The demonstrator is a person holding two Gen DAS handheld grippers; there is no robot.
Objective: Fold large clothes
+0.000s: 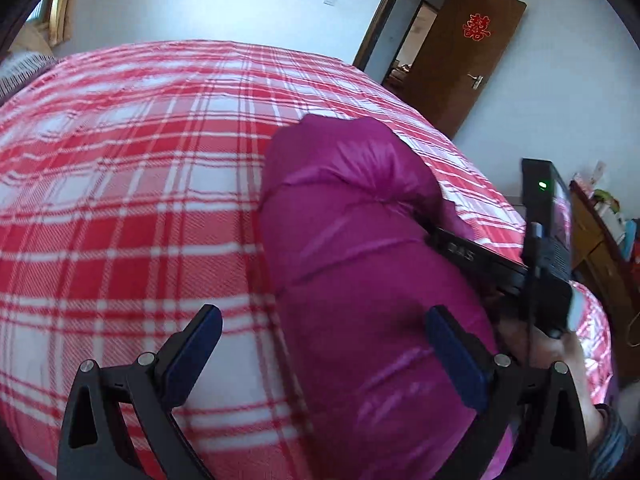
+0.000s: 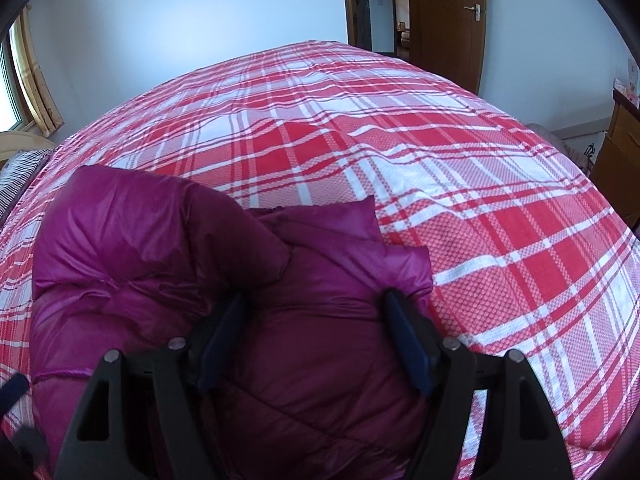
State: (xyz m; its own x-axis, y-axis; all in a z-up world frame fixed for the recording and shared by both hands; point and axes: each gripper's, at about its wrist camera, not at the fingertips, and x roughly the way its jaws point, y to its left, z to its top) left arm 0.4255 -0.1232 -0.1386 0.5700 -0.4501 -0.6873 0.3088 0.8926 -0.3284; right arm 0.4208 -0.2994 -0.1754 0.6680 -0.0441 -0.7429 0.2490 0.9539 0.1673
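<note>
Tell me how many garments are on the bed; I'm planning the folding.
1: a magenta jacket, bundled on the plaid bed near its close edge, under the right gripper. More may lie outside these views.

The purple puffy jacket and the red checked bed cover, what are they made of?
The purple puffy jacket looks like thin, shiny nylon-type shell over soft filling: it gleams and bulges between stitched seams. The red checked bed cover looks like matte woven cotton, with a visible weave, though I can't be sure.
</note>
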